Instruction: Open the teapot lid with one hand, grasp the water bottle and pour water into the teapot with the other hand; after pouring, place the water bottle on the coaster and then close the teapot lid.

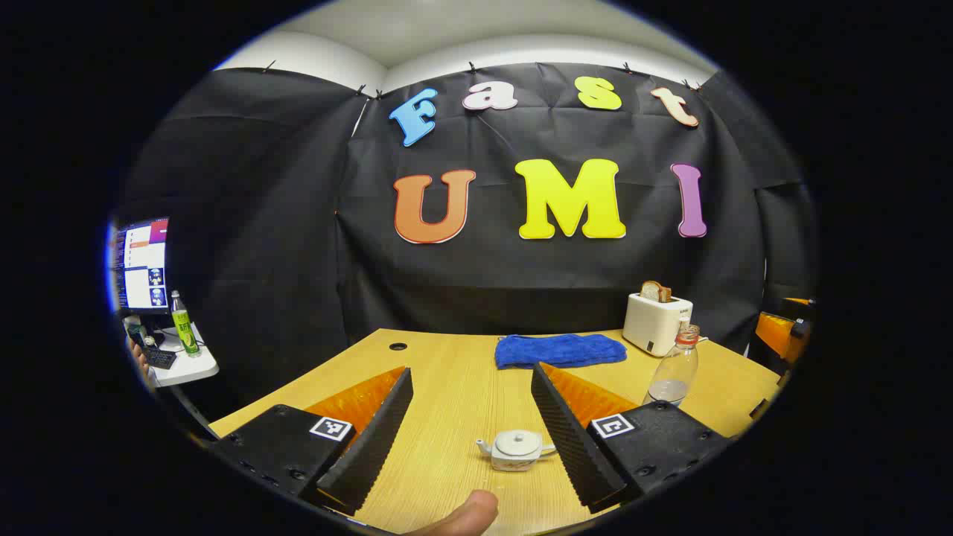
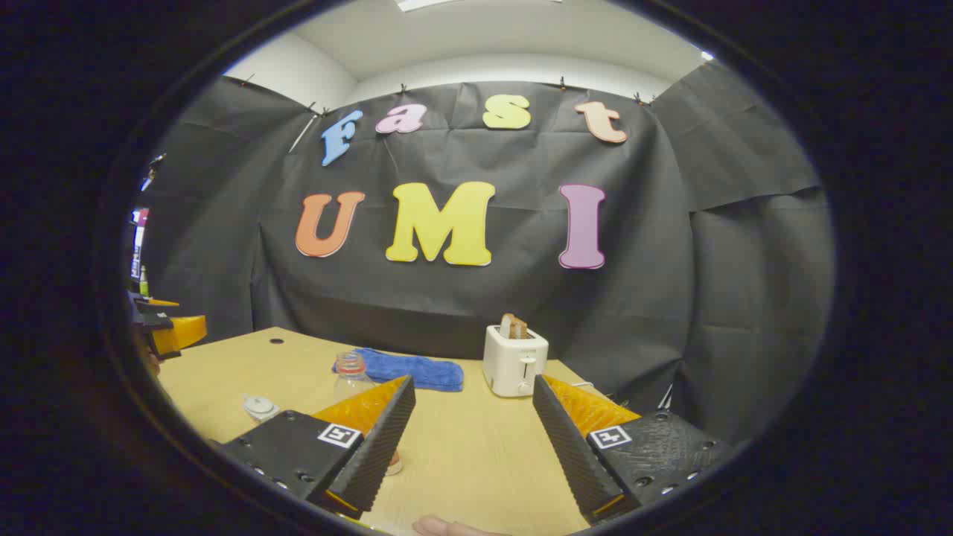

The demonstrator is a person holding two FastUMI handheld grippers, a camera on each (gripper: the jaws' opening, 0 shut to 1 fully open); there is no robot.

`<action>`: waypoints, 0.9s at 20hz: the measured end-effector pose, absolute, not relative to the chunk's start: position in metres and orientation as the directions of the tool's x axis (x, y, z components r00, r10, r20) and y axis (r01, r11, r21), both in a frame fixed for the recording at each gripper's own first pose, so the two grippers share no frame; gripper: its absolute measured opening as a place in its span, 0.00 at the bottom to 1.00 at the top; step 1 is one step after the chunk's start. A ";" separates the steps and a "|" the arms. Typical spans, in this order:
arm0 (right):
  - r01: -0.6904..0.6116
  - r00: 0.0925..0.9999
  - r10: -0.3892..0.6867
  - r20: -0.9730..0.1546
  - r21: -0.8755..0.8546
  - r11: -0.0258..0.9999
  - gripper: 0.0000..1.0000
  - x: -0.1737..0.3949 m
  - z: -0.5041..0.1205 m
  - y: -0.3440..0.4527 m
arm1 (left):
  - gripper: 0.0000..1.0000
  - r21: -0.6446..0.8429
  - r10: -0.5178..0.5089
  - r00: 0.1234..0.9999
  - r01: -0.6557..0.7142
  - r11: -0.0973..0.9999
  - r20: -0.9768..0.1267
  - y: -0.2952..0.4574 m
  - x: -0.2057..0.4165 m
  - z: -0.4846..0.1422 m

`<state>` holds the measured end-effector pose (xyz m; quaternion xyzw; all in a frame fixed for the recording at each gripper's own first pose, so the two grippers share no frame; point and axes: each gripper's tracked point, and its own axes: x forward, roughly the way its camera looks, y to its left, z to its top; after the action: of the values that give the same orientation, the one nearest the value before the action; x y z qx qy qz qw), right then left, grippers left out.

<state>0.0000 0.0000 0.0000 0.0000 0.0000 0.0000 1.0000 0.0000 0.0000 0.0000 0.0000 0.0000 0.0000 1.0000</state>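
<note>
No readable text on any object here.

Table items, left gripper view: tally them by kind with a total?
Teapot: 1
Water bottle: 1
Towel: 1
Toaster: 1
Total: 4

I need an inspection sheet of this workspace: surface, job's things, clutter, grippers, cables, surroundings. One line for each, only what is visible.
Surface: wooden table, one round hole near its far edge.
Job's things: white teapot, lid on; clear water bottle, upright, little water inside, no cap seen; coaster nothing seen.
Clutter: blue towel; white toaster with bread in its slot.
Grippers: left gripper open above the teapot; right gripper open, holding nothing.
Cables: nothing seen.
Surroundings: black cloth wall; side desk with monitor and green bottle.
</note>
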 end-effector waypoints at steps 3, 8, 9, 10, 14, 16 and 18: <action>0.013 1.000 -0.013 0.002 -0.005 1.000 0.97 0.002 0.001 -0.004 | 1.00 -0.002 0.000 1.000 0.000 1.000 -0.007 -0.001 0.001 -0.002; 0.007 1.000 -0.007 0.001 -0.019 1.000 0.95 0.001 0.000 -0.001 | 1.00 0.008 -0.012 1.000 0.012 1.000 -0.019 -0.006 0.004 -0.007; 0.006 1.000 -0.006 0.001 -0.021 1.000 0.95 0.001 -0.001 0.000 | 1.00 0.010 -0.015 1.000 0.016 1.000 -0.018 -0.008 0.003 -0.008; 0.007 1.000 -0.007 0.001 -0.021 1.000 0.95 0.001 -0.001 -0.001 | 1.00 0.011 -0.017 1.000 0.017 1.000 -0.016 -0.008 0.003 -0.006; 0.012 1.000 -0.012 -0.002 -0.025 1.000 0.95 0.003 -0.001 -0.001 | 1.00 0.013 -0.028 1.000 0.028 1.000 -0.006 -0.012 0.005 -0.007; 0.013 1.000 -0.013 -0.005 -0.027 1.000 0.96 0.003 -0.003 -0.001 | 1.00 0.011 -0.040 0.999 0.040 0.999 0.002 -0.014 0.009 -0.008; 0.017 1.000 -0.017 -0.005 -0.027 0.999 0.95 0.005 -0.003 -0.002 | 1.00 -0.001 -0.054 0.999 0.054 0.999 -0.010 -0.017 0.014 -0.015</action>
<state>0.0048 -0.0019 -0.0028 -0.0135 0.0027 -0.0086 0.9999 0.0143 -0.0166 -0.0146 -0.0003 0.0049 -0.0268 0.9996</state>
